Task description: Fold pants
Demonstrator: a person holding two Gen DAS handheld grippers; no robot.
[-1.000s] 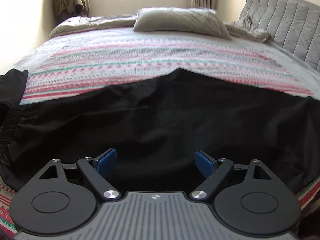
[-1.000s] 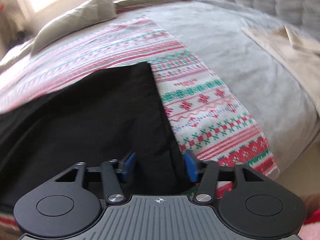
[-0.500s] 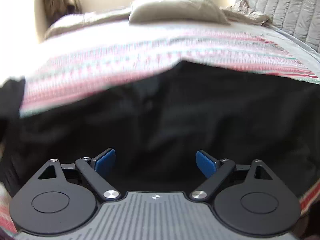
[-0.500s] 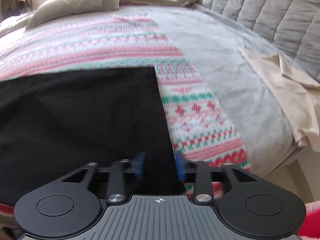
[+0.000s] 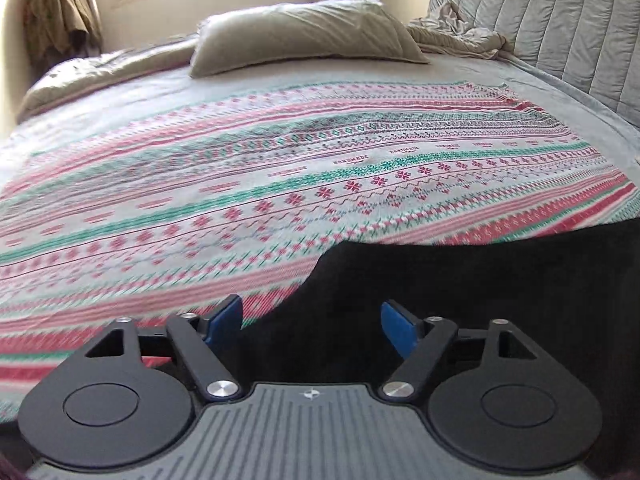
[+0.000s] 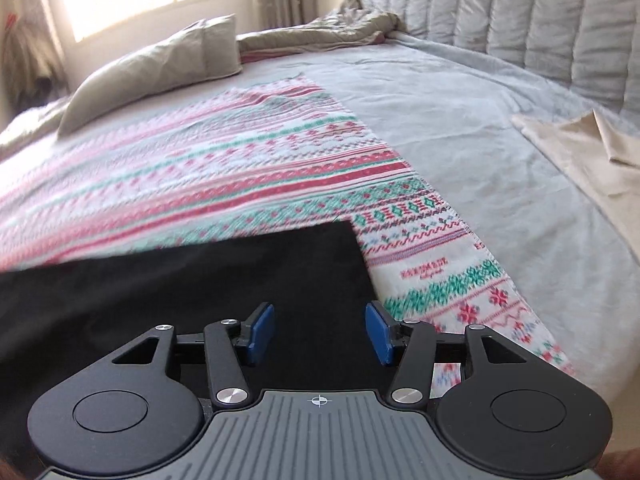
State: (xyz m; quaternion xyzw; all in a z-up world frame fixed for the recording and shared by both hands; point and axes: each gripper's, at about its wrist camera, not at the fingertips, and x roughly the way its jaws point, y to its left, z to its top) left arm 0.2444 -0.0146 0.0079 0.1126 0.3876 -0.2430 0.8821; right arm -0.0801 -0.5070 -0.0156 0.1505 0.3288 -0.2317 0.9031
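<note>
Both sets of jaws stand spread wide with nothing between their blue pads, so neither tool has hold of any cloth right now. From where I stand, the black pants (image 5: 480, 292) lie flat on the striped knit blanket (image 5: 280, 168), near its front edge, with the grey pillow (image 5: 304, 36) well beyond them toward the window.

The left gripper (image 5: 312, 320) hovers at one end of the pants: a ragged black edge runs just between its fingers, blanket showing past the left finger and dark fabric stretching off to the right. The right gripper (image 6: 320, 328) sits over the opposite end, where a square corner of the pants (image 6: 280, 280) meets the blanket just ahead of its right pad. A beige cloth (image 6: 580, 152) lies well apart on the grey sheet.

So the garment's long axis runs sideways, from one tool to the other, with each gripper close over its own end. I'd judge the next move to be a pinch at both ends. The right one looks better placed, being squarely over cloth, while the left straddles the border and may catch blanket along with the pants.
</note>
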